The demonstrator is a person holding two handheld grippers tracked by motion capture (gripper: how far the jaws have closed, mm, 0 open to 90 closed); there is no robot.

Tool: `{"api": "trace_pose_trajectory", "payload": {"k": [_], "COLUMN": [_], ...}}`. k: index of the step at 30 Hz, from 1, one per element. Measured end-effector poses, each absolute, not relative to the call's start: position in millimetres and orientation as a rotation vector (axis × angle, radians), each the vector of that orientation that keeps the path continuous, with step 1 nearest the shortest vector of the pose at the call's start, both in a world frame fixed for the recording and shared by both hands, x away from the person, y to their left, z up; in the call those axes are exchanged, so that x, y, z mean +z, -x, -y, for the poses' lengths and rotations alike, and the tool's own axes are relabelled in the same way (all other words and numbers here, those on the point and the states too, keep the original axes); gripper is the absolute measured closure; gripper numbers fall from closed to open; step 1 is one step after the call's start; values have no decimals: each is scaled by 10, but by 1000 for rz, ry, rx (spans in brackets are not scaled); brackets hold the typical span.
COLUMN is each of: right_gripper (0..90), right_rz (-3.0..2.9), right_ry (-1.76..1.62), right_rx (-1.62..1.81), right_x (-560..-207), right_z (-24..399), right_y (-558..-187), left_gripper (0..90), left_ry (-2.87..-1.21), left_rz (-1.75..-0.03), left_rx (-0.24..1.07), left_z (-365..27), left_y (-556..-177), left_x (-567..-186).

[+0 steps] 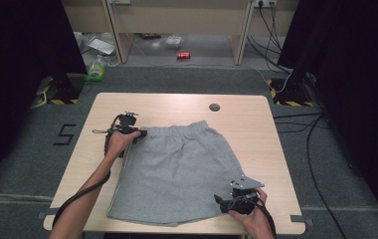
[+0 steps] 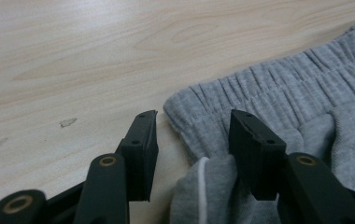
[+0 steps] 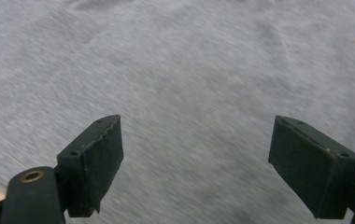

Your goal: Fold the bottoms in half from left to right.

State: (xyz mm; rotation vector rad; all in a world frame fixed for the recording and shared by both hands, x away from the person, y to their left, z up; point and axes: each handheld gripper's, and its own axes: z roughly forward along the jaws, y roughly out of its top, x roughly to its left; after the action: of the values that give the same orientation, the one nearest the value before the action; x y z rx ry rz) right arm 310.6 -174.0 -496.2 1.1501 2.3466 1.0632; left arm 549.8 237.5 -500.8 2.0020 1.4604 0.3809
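Grey shorts lie flat on the wooden table, waistband toward the far side. My left gripper is at the waistband's left corner. In the left gripper view the jaws stand part way apart. The gathered corner of the shorts lies between them, with a gap of bare wood beside the left jaw. My right gripper rests near the front right hem. Its jaws are spread wide and open over the plain grey cloth of the shorts.
A round dark cable port sits in the table's far side. On the floor beyond are a green bottle, a red can and black cables at the right. Black curtains hang on both sides.
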Motion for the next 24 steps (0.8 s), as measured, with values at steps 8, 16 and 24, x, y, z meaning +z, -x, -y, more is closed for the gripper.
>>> {"api": "trace_pose_trajectory", "payload": {"k": [8,16,24], "right_gripper": [188,192,203], "right_rz": [-2377,-2439,-2491], "right_ry": [-1076,-985,-880], "right_rx": [1126,1203,1246], "right_x": [-4928,-4903,-4876], "right_z": [1382,839,327], "right_y": [-3084,-3109,-3122], "left_gripper": [682,749,776], "left_ry": [-2032,-2021,-2045], "left_rz": [-1448,-1436,-1409], "left_rx": [349,335,356], "left_z": [-2333,-2351,-2345], "left_y": [-5527,-5523,-5523], "left_x": [-4985,-4995,-4992]}}
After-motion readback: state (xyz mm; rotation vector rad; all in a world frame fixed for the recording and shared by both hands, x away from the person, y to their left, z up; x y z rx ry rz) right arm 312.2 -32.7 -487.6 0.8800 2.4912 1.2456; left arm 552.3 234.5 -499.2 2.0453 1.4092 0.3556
